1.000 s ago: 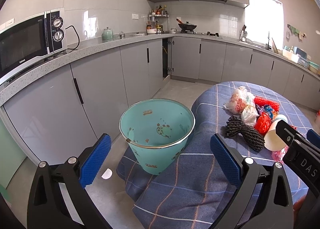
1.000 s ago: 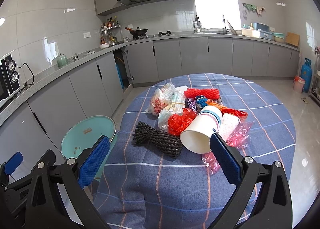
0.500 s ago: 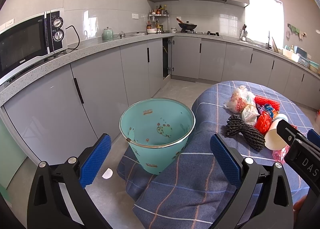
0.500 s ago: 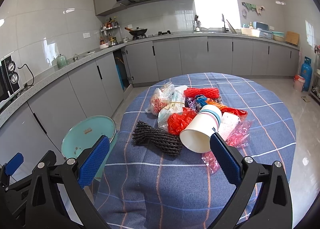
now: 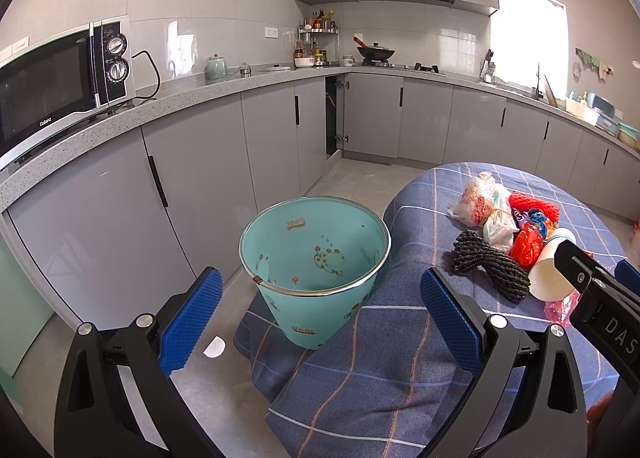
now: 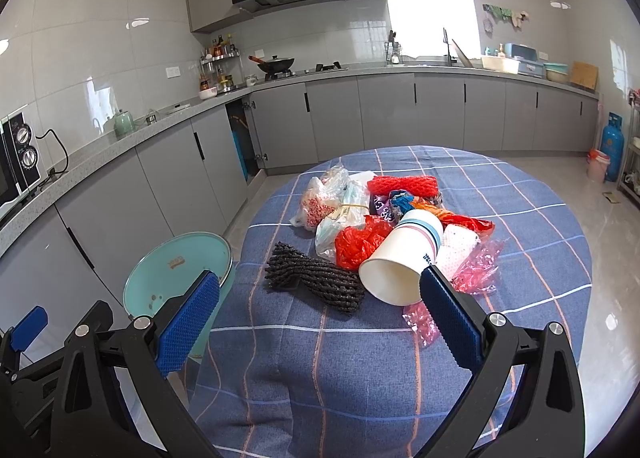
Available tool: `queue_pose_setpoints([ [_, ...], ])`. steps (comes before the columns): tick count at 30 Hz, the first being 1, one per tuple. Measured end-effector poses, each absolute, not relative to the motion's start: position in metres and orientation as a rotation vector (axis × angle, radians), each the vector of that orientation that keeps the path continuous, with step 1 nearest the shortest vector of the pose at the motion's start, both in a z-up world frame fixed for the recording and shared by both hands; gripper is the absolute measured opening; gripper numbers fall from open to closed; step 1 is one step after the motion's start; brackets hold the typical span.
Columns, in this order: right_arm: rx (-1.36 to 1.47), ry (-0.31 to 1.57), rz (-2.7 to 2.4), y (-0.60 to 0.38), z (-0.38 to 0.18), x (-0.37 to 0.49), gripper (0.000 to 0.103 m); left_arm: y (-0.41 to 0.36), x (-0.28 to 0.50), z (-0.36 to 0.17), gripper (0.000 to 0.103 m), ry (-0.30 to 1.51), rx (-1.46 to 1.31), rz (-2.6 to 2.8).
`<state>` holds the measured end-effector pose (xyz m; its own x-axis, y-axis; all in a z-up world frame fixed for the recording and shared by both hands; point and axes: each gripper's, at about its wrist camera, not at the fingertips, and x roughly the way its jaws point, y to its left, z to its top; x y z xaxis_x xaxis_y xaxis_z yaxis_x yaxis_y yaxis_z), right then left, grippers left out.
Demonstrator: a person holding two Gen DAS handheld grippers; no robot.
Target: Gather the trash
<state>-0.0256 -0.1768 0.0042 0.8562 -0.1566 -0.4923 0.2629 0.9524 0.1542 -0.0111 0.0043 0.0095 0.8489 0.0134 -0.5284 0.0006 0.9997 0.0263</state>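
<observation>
Left tongs (image 5: pixel 320 310): spread wide, holding nothing, facing the teal bin (image 5: pixel 316 270).
Right tongs (image 6: pixel 316 314): spread wide, holding nothing, above the near desk (image 6: pixel 360 378) edge.
Trash: paper cup (image 6: pixel 400 258) on its side, touching black mesh (image 6: pixel 316 282), amid bags.
Bin: on floor, against desk cloth.

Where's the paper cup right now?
In the right wrist view the paper cup lies on its side on the table, between the red bag and pink wrapper.
</observation>
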Motion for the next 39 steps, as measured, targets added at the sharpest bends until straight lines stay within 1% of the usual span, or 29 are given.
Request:
queue_pose_setpoints([
  [22, 0.223, 0.499, -0.234, -0.186, -0.001, -0.024, 0.099, 0.000, -0.005, 0.000, 0.097, 0.580, 0.033, -0.006],
  [30, 0.211, 0.516, -0.338, -0.230, -0.020, -0.032, 0.099, -0.006, 0.013, -0.023, 0.097, 0.653, -0.003, -0.059],
  [39, 0.252, 0.559, -0.389, -0.289, -0.041, -0.036, 0.097, -0.035, 0.033, -0.043, 0.096, 0.683, 0.066, -0.133],
])
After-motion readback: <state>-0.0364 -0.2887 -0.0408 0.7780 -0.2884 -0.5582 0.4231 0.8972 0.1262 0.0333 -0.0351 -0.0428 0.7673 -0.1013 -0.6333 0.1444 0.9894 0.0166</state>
